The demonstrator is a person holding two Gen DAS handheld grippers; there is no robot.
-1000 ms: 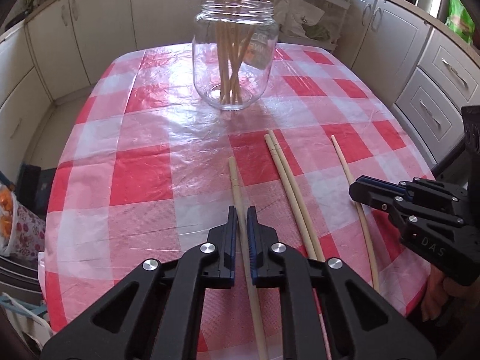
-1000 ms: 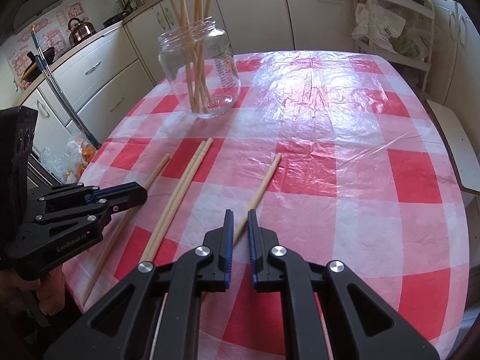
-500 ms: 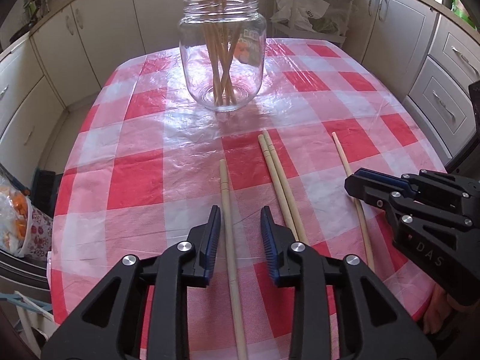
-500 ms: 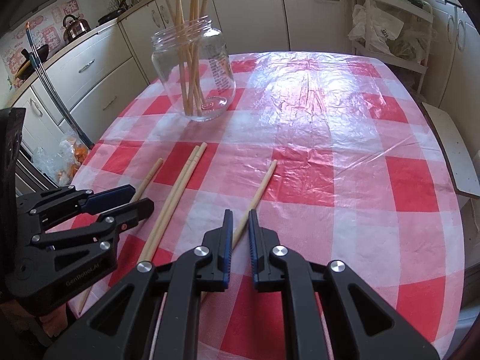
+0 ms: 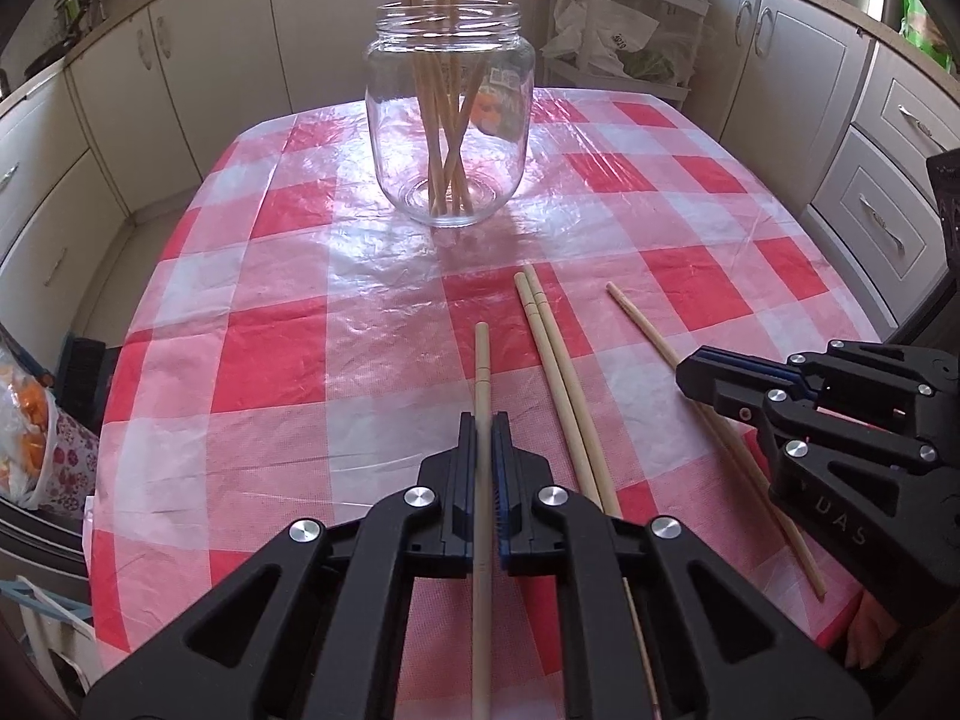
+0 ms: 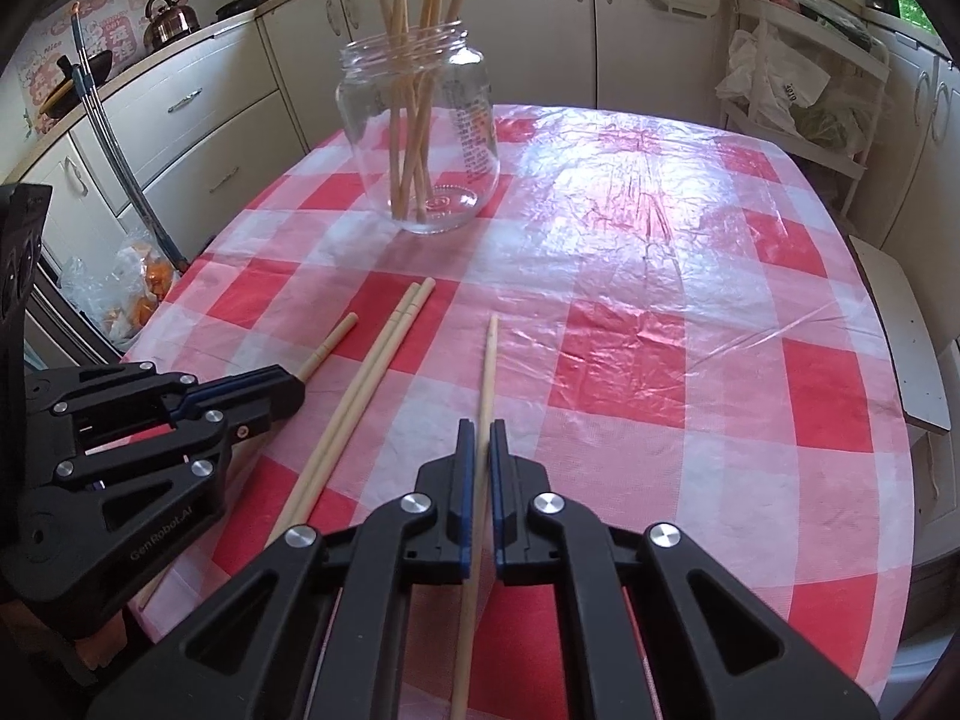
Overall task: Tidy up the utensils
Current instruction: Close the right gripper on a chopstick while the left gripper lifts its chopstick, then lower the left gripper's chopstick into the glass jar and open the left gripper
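A clear glass jar (image 5: 450, 114) holding several wooden chopsticks stands at the far side of the red-and-white checked table; it also shows in the right wrist view (image 6: 420, 132). My left gripper (image 5: 483, 426) is shut on a chopstick (image 5: 482, 372) that runs between its fingers. My right gripper (image 6: 478, 432) is shut on another chopstick (image 6: 488, 372). A pair of chopsticks (image 5: 558, 372) lies on the cloth between the two grippers, also seen in the right wrist view (image 6: 366, 378). The right gripper shows in the left wrist view (image 5: 696, 369), the left gripper in the right wrist view (image 6: 294, 390).
Cream kitchen cabinets (image 5: 180, 72) ring the table. A white wire rack (image 6: 798, 90) with bags stands behind the table. A bag of oranges (image 6: 144, 294) sits on the floor at the left. A kettle (image 6: 171, 15) stands on the counter.
My left gripper opened half a second ago and has now shut on the left chopstick. Both grippers came closer to the jar; the right one stayed shut on its chopstick.
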